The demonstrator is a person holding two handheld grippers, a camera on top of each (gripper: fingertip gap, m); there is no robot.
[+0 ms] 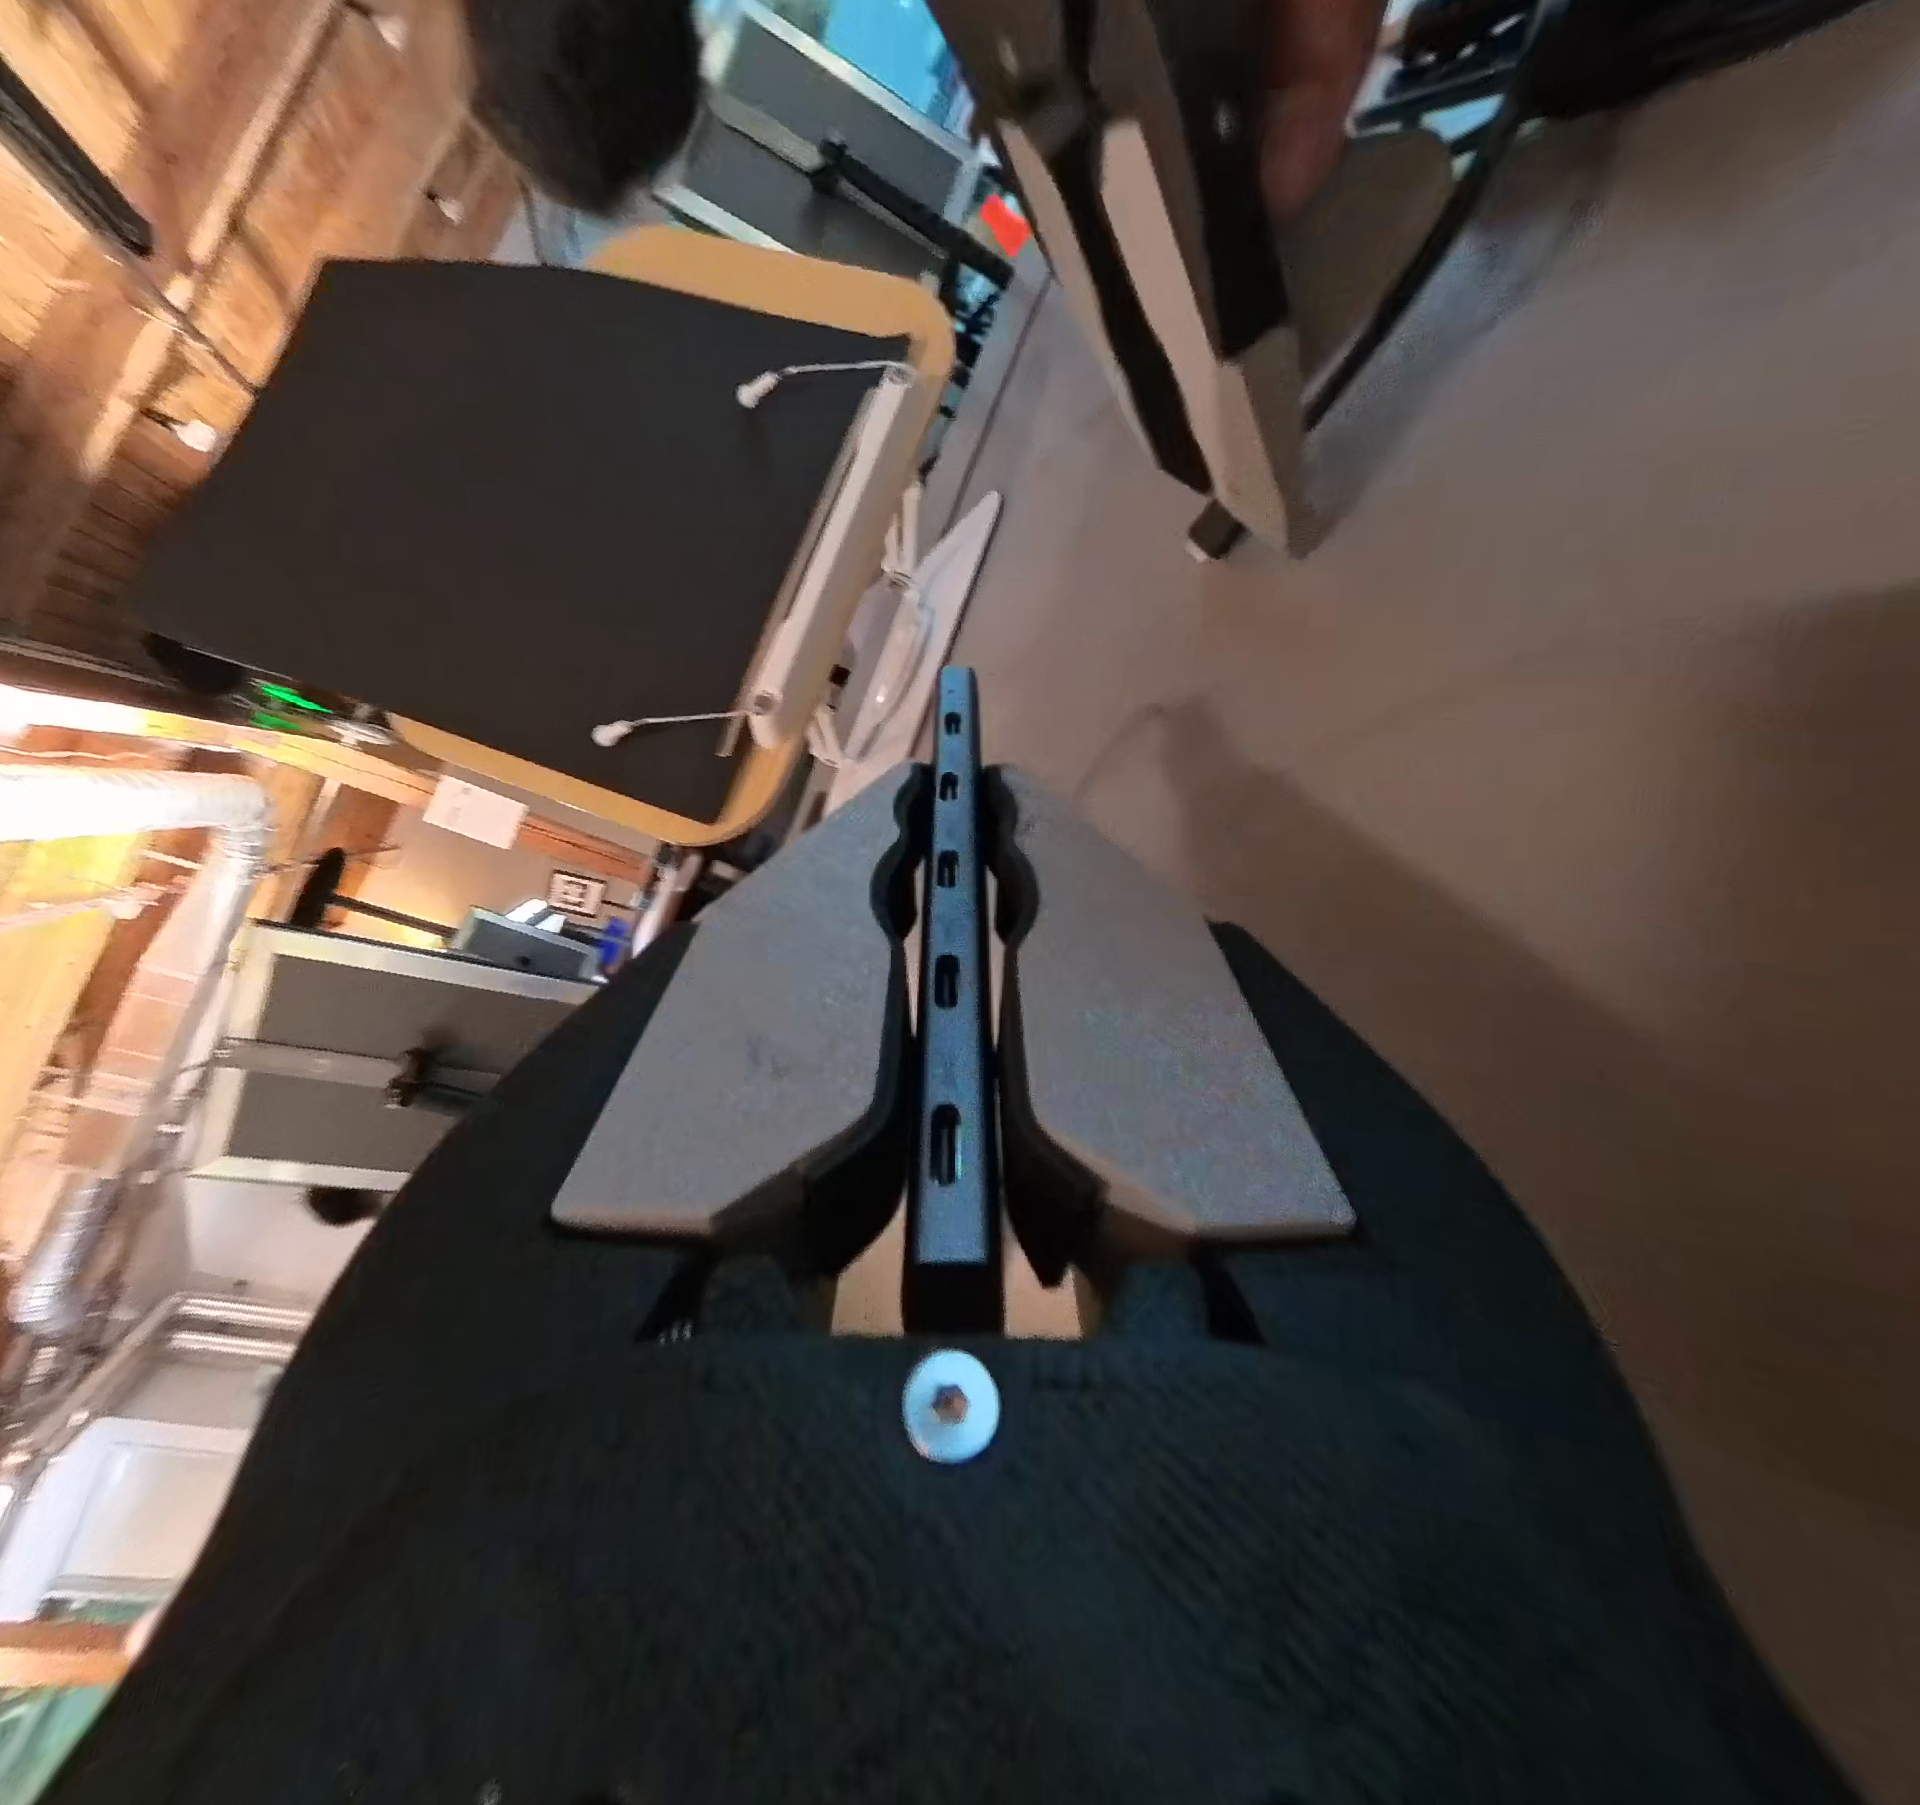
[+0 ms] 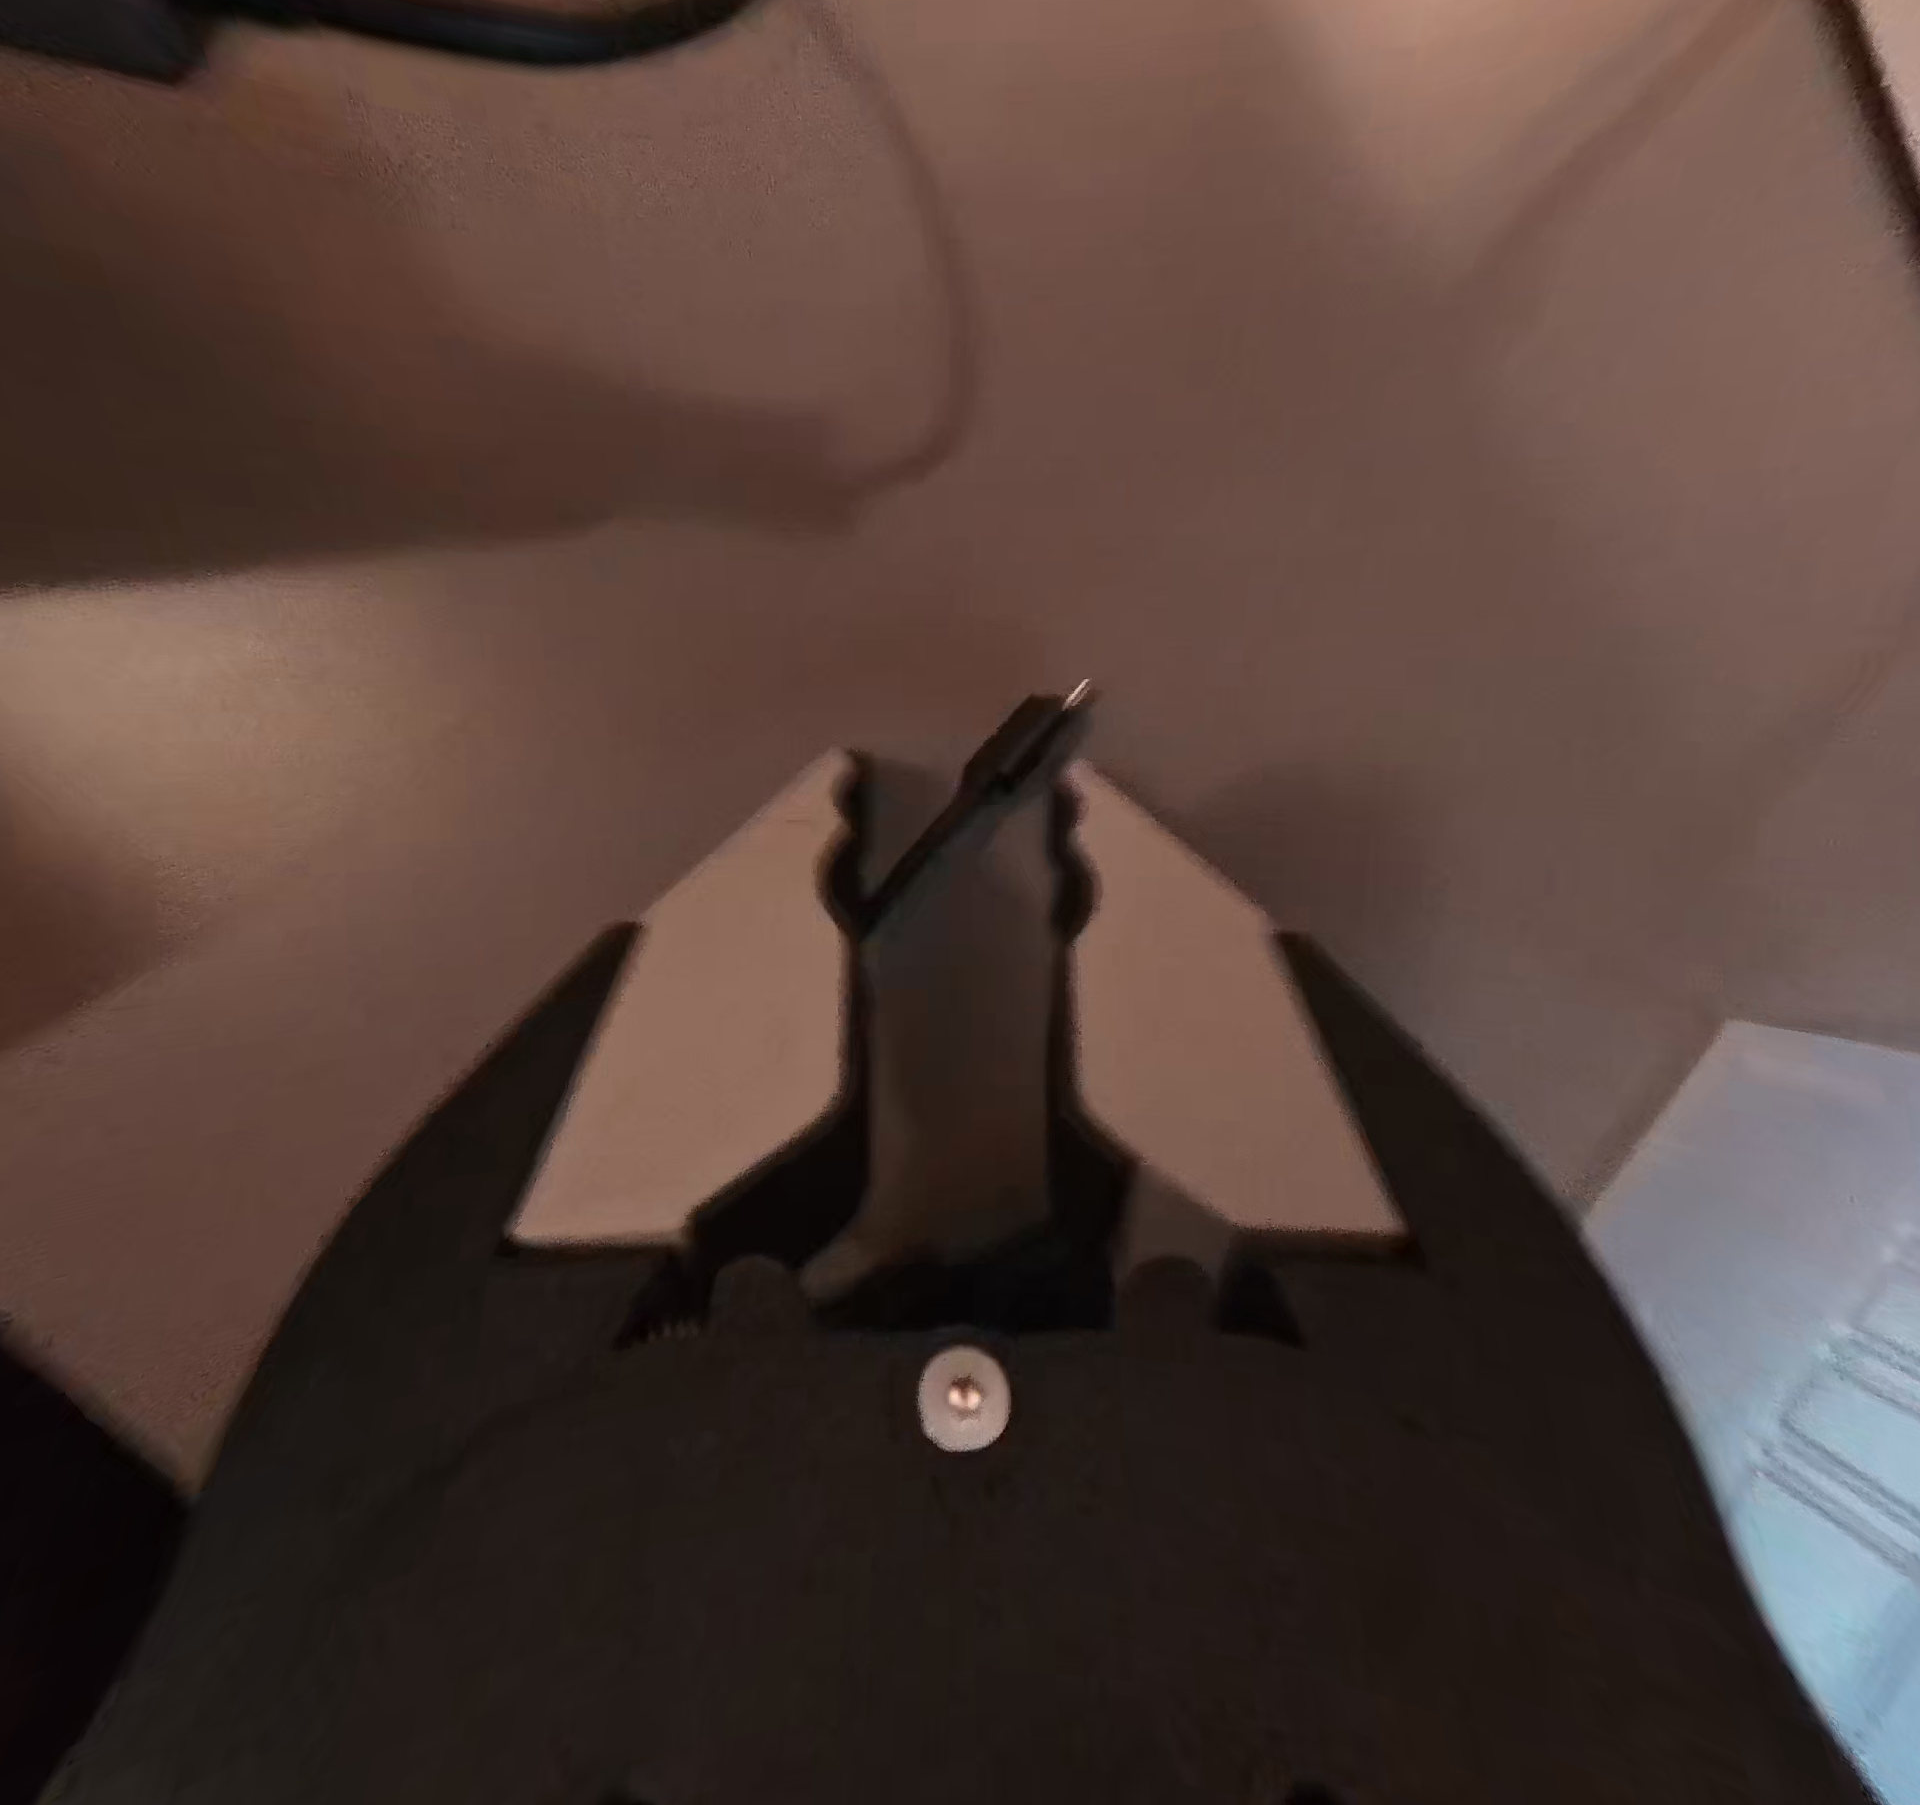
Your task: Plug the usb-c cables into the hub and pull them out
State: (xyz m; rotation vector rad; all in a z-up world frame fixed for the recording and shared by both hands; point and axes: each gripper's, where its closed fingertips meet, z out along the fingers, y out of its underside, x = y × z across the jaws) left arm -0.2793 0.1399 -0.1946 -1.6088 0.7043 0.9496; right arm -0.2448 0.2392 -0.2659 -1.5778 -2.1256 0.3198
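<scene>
Left tongs: clenched on the hub, one finger on each flat side.
Hub: a dark slim bar, held edge-up between the fingers, running from near the palm out past the tips. Its upper edge shows a row of small slots, all bare in this view.
Hub's far end: sticks out just beyond the fingertips, above the tan desk.
Right tongs, left wrist view: far and to the right, above the desk; a small dark plug end shows at the tips.
Right tongs, own view: fingers stand apart with a clear gap between them. A black cable runs slantwise across the gap from the left finger's notch toward the right tip.
Plug: dark, with a thin metal tip, lying at the right fingertip and pointing far and right. The picture is blurred, so I cannot tell whether the tongs truly pinch the cable or plug.
Second cable: black, looping on the desk at far left, well apart from the tongs.
Far left, left wrist view: another desk with a black mat and two white cable ends on it.
</scene>
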